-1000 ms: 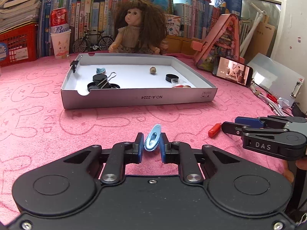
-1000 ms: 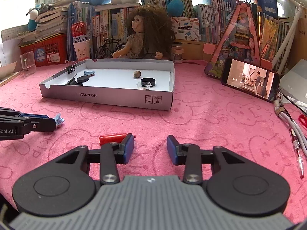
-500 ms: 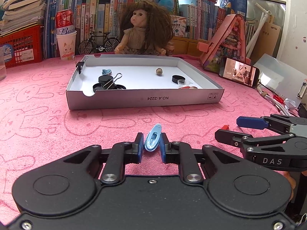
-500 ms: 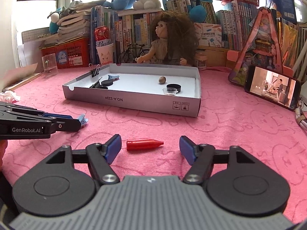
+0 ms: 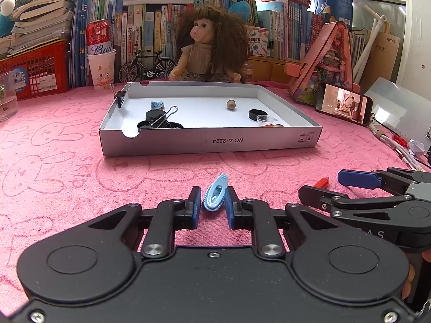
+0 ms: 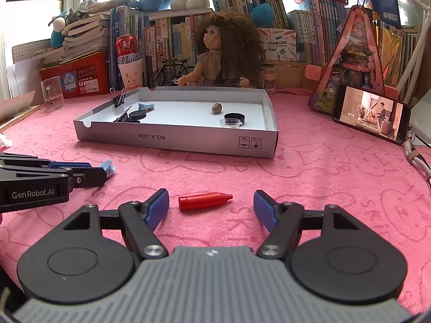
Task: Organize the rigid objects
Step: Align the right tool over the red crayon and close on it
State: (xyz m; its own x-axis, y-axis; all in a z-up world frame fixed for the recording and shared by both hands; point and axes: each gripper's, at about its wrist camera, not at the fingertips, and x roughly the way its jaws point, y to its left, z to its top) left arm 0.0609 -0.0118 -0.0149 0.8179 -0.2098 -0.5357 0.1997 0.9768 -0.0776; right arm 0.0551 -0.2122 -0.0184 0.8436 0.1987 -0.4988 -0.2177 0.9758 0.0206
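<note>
Red crayon-like stick (image 6: 204, 201) lies on the pink desk (image 6: 323, 177) between the right gripper's (image 6: 211, 207) wide-apart jaws; looks light, hard, rolly, so pinch its middle. Left gripper (image 5: 214, 206) squeezes a blue clip (image 5: 215, 192).

The left claw (image 5: 214, 207) has a broad matte-black body with two large round housings, each with a shallow disc pressed into its top. Black link arms run forward from silver pivot screws to two short fingers (image 5: 194, 207) faced with blue pads. A small screw sits at the centre of the front edge, and more screws mark the lower corners. Seen from the other camera, its side carries white lettering "GenRobot.AI". The right claw (image 6: 211, 206) has the same black round housings, links and silver pivots, but its middle plate is grey and ribbed lengthwise, with a small pale emblem at the front. Its fingers (image 6: 157, 208) also wear blue pads
</note>
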